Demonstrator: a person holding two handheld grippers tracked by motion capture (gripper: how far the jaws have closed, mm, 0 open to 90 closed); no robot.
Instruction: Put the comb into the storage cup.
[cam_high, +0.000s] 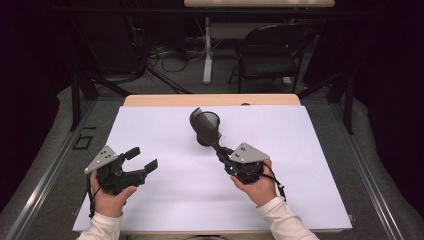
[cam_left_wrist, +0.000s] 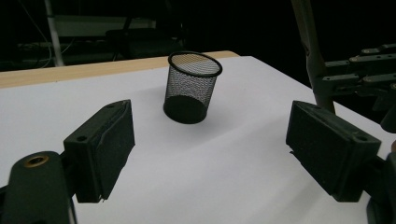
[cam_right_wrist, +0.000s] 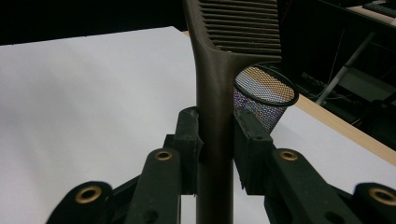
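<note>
A black mesh cup stands upright on the white table, near its far middle. My right gripper is shut on the handle of a dark slotted spatula, whose head rises in front of the cup. In the right gripper view the spatula stands between the jaws of that gripper, with the cup just behind, to the right. My left gripper is open and holds nothing, at the front left. From the left gripper view, the cup sits beyond the spread jaws of that gripper.
A wooden strip runs along the table's far edge. Behind it stand a folding chair and a desk leg among floor cables. The spatula handle and the right gripper appear at the right of the left gripper view.
</note>
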